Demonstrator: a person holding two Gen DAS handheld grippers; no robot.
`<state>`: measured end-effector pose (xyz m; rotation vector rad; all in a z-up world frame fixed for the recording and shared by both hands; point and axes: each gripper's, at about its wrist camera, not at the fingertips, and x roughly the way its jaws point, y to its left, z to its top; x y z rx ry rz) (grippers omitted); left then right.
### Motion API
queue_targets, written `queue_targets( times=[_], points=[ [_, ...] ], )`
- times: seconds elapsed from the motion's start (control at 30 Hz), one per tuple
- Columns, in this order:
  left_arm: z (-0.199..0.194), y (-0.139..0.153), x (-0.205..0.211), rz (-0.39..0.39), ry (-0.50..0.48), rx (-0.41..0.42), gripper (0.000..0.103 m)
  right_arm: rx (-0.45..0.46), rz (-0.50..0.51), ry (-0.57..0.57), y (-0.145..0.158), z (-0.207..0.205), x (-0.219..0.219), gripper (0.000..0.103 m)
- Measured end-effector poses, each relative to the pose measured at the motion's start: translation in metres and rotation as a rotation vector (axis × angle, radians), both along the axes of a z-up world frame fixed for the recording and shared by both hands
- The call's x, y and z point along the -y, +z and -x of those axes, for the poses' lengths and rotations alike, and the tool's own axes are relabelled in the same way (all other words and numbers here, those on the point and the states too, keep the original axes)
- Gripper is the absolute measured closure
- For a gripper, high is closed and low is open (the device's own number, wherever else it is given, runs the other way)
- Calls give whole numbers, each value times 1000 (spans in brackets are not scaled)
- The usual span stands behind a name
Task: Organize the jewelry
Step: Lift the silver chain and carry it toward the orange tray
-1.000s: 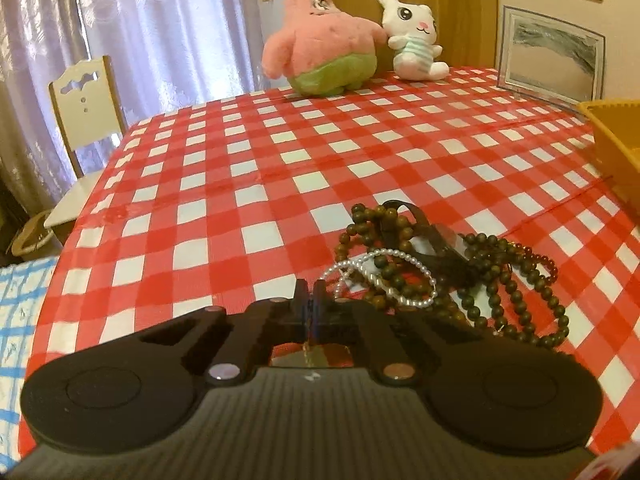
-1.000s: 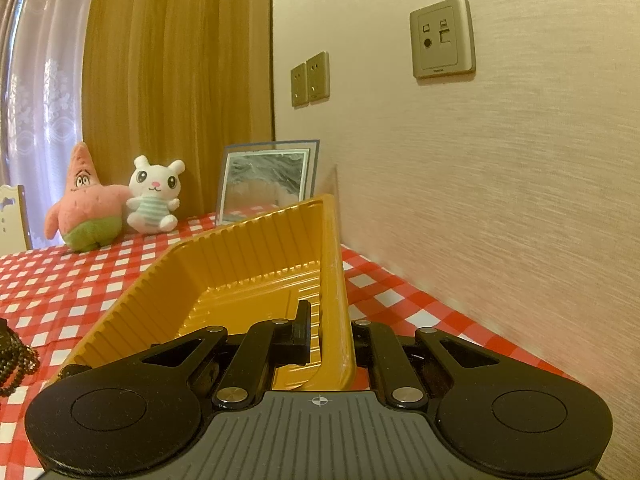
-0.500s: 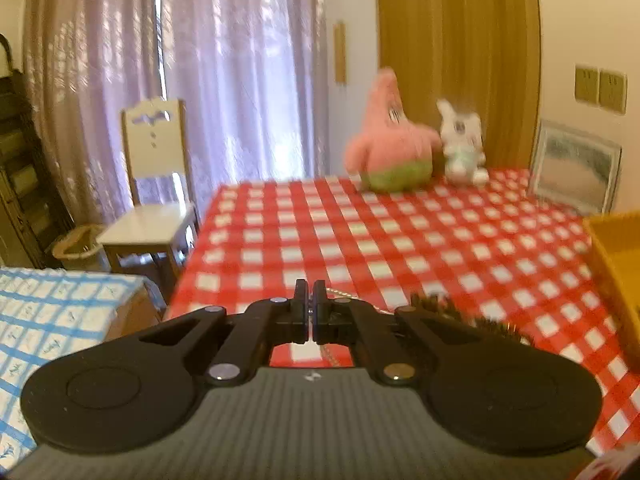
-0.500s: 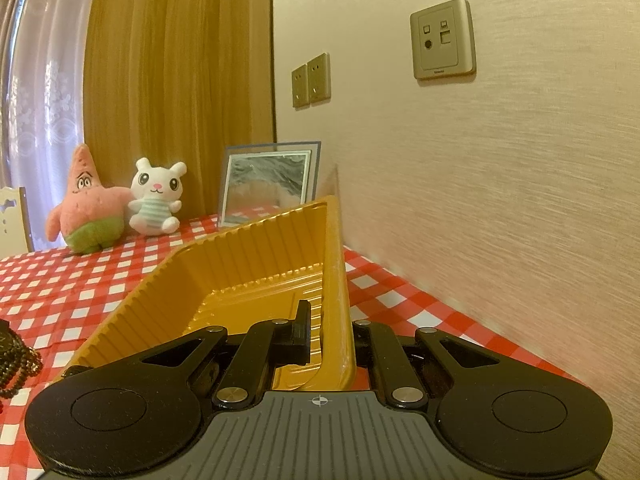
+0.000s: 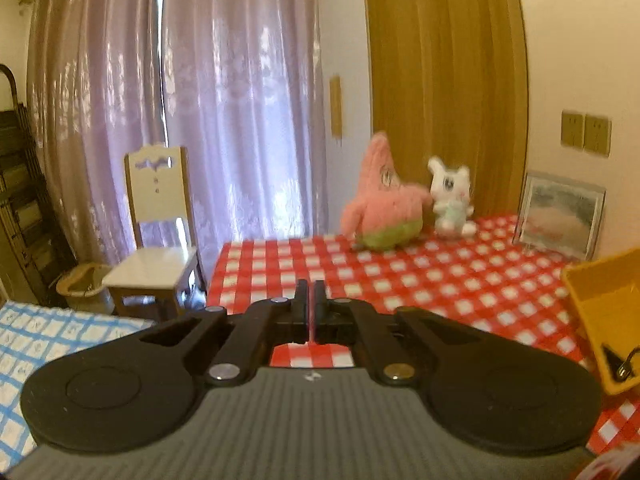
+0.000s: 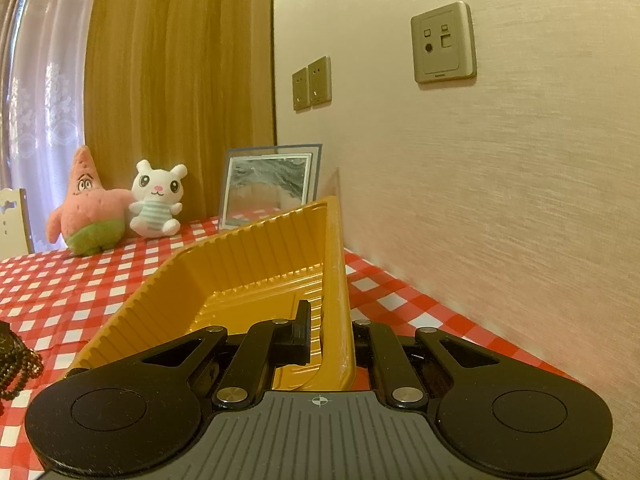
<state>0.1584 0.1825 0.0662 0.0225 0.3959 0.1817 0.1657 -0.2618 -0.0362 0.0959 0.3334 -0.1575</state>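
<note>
My left gripper (image 5: 309, 296) is shut, raised above the red-checked table (image 5: 420, 280); whether anything hangs from its fingers is hidden. The yellow tray (image 5: 600, 312) is at the right edge of the left wrist view, with a small dark piece of jewelry (image 5: 618, 364) inside. My right gripper (image 6: 328, 332) is shut on the near right wall of the yellow tray (image 6: 248, 280). A pile of dark bead strings (image 6: 14, 360) lies on the table at the left edge of the right wrist view.
A pink star plush (image 5: 380, 208) and a white bunny plush (image 5: 450, 204) sit at the table's far edge by a framed picture (image 5: 560, 216). A white chair (image 5: 156, 232) stands left of the table. The wall (image 6: 480, 200) runs close along the tray's right.
My left gripper has lifted up and away from the bead pile, which has dropped out of its view; the tray has come into view. The right gripper still holds the tray.
</note>
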Motion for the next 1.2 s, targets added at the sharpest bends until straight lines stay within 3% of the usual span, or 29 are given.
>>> queue_targets(
  times=[0.1,0.2,0.37,0.57,0.7,0.77,0.93,1.03,1.2],
  points=[
    [-11,-30,0,-4,-15,-88,86,0,0,-1,0,0,0,94],
    [-27,-67,-1,9,-22,-194,85,-2,0,-1,0,0,0,94],
    [-57,-115,5,-1,-102,-298,82,0,1,0,0,0,0,94],
    [-87,-147,5,-40,-152,-385,82,-6,4,1,0,0,1,94],
    [-93,-146,0,-31,-180,-395,84,-7,2,0,1,-1,2,94],
    [-94,-144,-5,14,-201,-413,101,-7,2,0,1,-1,2,94],
    [-86,-139,-6,15,-178,-432,101,-9,-1,-1,1,-2,2,94],
    [-75,-126,-10,27,-155,-399,101,-11,-4,-1,1,-2,3,94],
    [-52,-82,-19,54,-114,-283,101,-8,-2,0,1,-3,3,94]
  ],
)
